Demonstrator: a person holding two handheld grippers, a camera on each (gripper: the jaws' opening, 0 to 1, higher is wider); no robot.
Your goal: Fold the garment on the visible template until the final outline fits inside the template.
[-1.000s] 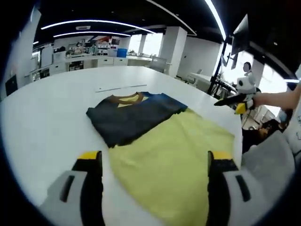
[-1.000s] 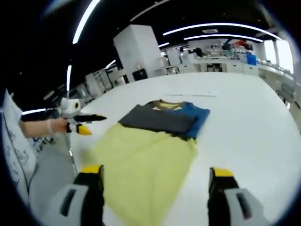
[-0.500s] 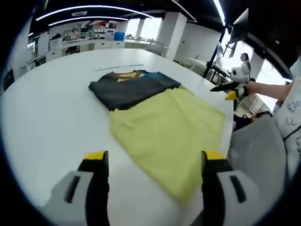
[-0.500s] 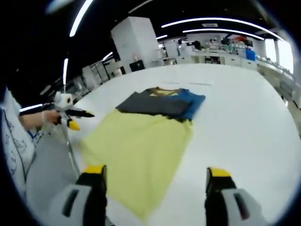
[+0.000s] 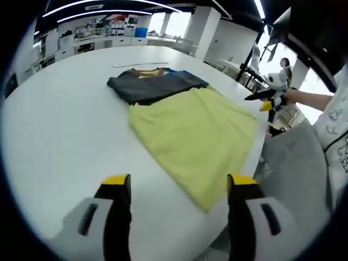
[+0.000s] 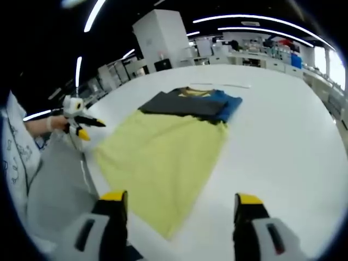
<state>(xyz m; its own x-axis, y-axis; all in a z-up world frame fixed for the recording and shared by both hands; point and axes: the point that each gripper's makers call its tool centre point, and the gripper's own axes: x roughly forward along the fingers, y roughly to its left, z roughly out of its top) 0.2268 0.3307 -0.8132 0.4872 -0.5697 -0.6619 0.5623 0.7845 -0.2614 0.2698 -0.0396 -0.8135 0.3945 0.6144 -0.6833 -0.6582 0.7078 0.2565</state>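
While no writing reads, garment lies flat — table.

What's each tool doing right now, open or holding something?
Left tool: open, holding nothing, above the table edge.
Right tool: open, holding nothing.

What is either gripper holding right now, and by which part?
Nothing. The left gripper and right gripper both hang open above the table, with only air between the jaws. The garment lies flat, untouched by either.
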